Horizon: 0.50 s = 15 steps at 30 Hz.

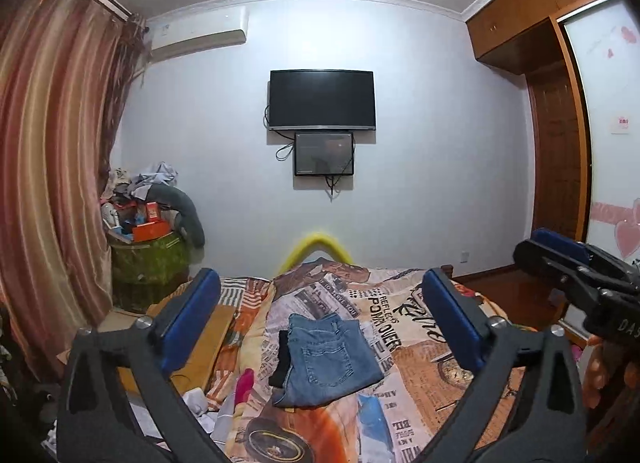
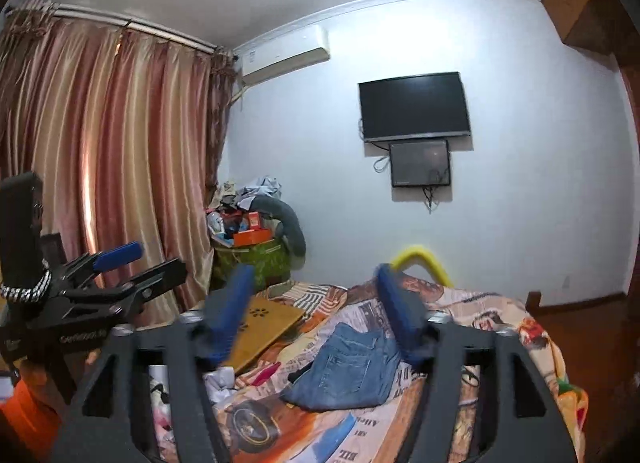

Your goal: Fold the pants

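Observation:
A pair of blue jeans (image 1: 328, 361) lies folded into a compact stack on the printed bedspread (image 1: 420, 347), back pocket up, with a dark item (image 1: 280, 359) at its left edge. The jeans also show in the right wrist view (image 2: 352, 371). My left gripper (image 1: 320, 323) is open and empty, held above the bed with the jeans between its blue pads (image 1: 188, 319). My right gripper (image 2: 316, 315) is open and empty, held above the jeans. Each gripper shows in the other's view, the right one (image 1: 576, 263) and the left one (image 2: 132, 271).
A wooden board (image 2: 264, 327) lies on the bed's left side, with crumpled paper and a pink item (image 1: 244, 383) near it. A cluttered green basket (image 1: 148, 259) stands by the curtains. A TV (image 1: 322, 99) hangs on the far wall. A wardrobe (image 1: 560, 167) stands on the right.

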{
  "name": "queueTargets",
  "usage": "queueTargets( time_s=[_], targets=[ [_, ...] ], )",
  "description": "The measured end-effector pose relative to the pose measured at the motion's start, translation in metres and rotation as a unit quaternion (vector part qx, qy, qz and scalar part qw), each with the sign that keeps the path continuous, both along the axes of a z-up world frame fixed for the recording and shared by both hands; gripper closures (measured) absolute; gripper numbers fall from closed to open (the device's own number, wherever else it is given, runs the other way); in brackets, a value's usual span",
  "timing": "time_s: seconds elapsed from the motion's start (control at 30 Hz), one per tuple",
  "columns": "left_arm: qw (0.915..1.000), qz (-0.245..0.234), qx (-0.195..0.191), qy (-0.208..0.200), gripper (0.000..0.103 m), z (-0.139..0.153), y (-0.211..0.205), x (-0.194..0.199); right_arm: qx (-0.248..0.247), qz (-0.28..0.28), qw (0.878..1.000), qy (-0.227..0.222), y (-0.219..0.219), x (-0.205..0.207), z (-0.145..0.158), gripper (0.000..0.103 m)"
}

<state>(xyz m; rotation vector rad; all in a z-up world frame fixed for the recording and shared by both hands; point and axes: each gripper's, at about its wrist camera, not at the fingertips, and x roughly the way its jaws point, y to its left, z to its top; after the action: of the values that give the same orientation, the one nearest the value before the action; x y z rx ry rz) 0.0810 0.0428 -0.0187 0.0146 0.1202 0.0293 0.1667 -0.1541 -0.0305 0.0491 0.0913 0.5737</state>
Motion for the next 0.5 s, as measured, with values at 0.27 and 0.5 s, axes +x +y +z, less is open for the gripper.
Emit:
queueTargets(
  time_s=[0.27,0.5],
  targets=[
    [0.9996,-0.004,0.002,0.026,0.000,-0.016,0.002,0.003,-0.013,-0.034,0.999,0.005,-0.001,-0.003,-0.012,0.000],
    [0.9992,-0.008,-0.013,0.037,0.000,-0.023,0.004,0.005,-0.020,-0.034,0.999,0.016,-0.005,-0.004,-0.020,0.000]
  ],
)
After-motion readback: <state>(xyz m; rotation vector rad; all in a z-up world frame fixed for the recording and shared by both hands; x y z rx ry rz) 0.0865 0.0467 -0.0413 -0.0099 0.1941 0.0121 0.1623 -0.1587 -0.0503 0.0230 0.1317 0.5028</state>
